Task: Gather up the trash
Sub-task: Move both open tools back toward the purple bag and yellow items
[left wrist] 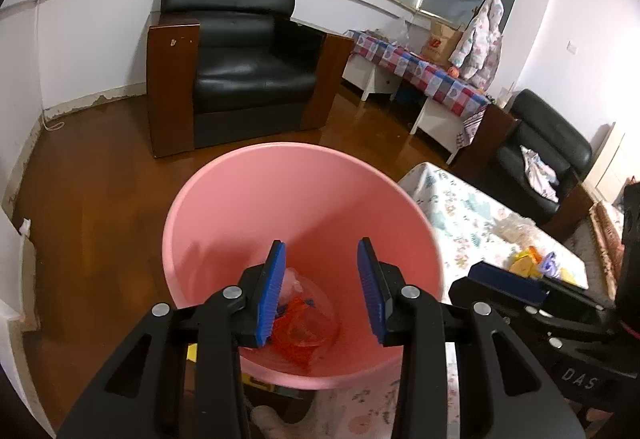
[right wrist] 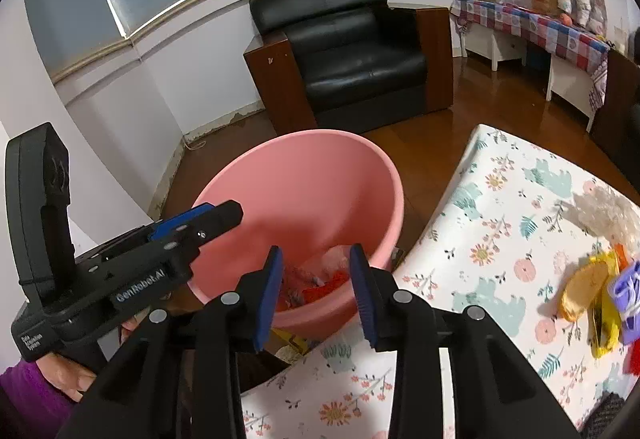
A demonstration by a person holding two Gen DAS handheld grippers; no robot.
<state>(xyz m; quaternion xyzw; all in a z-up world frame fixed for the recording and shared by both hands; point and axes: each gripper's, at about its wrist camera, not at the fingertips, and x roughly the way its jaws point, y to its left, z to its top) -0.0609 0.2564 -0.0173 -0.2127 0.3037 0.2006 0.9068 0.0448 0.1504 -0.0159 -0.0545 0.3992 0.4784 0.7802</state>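
A pink bin [left wrist: 304, 199] stands on the floor beside the table. Red and clear wrappers [left wrist: 304, 331] lie at its bottom. My left gripper [left wrist: 322, 251] hangs over the bin's mouth, open, with nothing between its blue pads. My right gripper [right wrist: 316, 257] is open too, above the bin's [right wrist: 304, 179] near rim, and holds nothing. In the right wrist view the left gripper [right wrist: 200, 219] reaches in from the left over the bin. More trash lies on the table: yellow, purple and red wrappers [right wrist: 596, 291] and a crumpled clear plastic [right wrist: 600, 211].
The table wears a floral cloth [right wrist: 500, 239] and meets the bin on its right. A black armchair [left wrist: 244, 67] stands behind the bin on the wooden floor. A checked-cloth bench [left wrist: 424, 75] and a second armchair [left wrist: 540, 147] sit farther right. A hand in a purple sleeve [right wrist: 24, 383] holds the left gripper.
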